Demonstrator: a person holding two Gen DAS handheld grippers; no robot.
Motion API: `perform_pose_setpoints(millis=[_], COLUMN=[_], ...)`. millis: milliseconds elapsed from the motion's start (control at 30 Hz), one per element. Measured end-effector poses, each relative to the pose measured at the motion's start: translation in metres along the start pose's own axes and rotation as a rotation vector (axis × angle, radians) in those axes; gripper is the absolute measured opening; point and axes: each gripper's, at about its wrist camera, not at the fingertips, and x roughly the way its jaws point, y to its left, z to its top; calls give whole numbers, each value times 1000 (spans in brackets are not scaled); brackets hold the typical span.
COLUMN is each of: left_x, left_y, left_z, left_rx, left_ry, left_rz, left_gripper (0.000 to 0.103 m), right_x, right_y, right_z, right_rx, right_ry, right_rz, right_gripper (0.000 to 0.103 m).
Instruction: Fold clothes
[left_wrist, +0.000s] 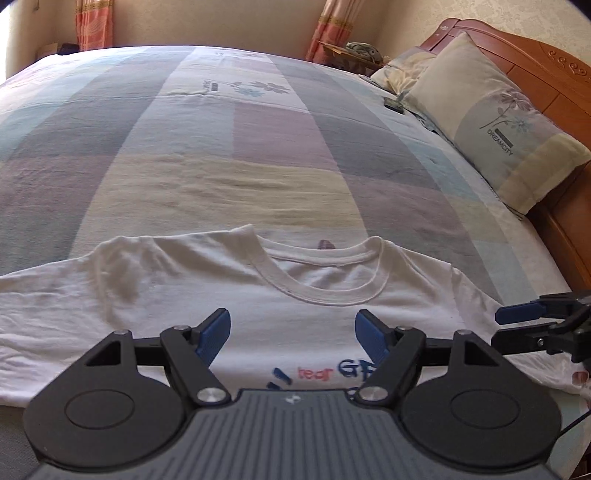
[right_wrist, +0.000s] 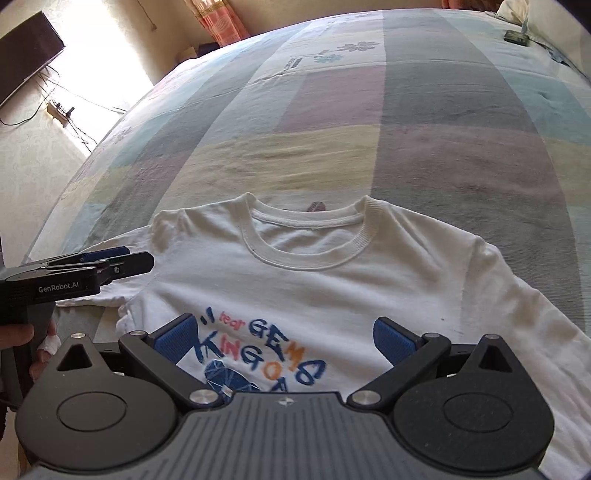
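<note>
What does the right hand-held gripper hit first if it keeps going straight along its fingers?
Most likely the white T-shirt, around the printed chest just below the collar. The right hand-held gripper is open with nothing between its fingers and the fabric, though depth is hard to judge.

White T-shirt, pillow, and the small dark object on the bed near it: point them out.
White T-shirt (right_wrist: 314, 291): right wrist view, chest below the collar.
Pillow (left_wrist: 491, 122): left wrist view, middle of its printed case.
Small dark object (left_wrist: 393, 104): left wrist view, its top face.

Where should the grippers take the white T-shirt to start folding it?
Probably at the shoulders, either side of the collar, coming from the print side. The T-shirt lies flat, front up, and both open grippers, left and right, hover empty over its chest.
</note>
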Motion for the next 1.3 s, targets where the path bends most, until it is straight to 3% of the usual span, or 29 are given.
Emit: perform_pose_setpoints(millis=[200, 333, 433, 633, 733, 867, 1100, 1233, 1300], left_x=[33, 35, 29, 24, 27, 27, 26, 32, 31], left_y=[-85, -105, -105, -98, -101, -106, -95, -98, -100], left_z=[-30, -46, -52, -56, -55, -52, -55, -51, -48], left_rx=[13, -4, -33, -108, -98, -75, -125, -98, -78], left_ry=[59, 113, 136, 147, 149, 144, 144, 148, 144], left_rz=[-58, -66, -28, 36, 53, 49, 62, 75, 55], left_gripper=[75, 75, 75, 75, 75, 75, 75, 74, 74], right_x=[-42, -22, 5, 48, 69, 72, 51, 63, 67], right_y=[-135, -196, -229, -233, -222, -217, -249, -233, -224], right_z=[20, 42, 51, 63, 77, 78, 58, 69, 72], right_rx=[-44, -62, -16, 44, 59, 13, 76, 80, 25], right_ry=[84, 184, 295, 365, 345, 346, 415, 406, 399], right_rz=[125, 206, 333, 603, 669, 692, 704, 689, 676], right_gripper=[103, 103, 103, 103, 103, 102, 101, 102, 100])
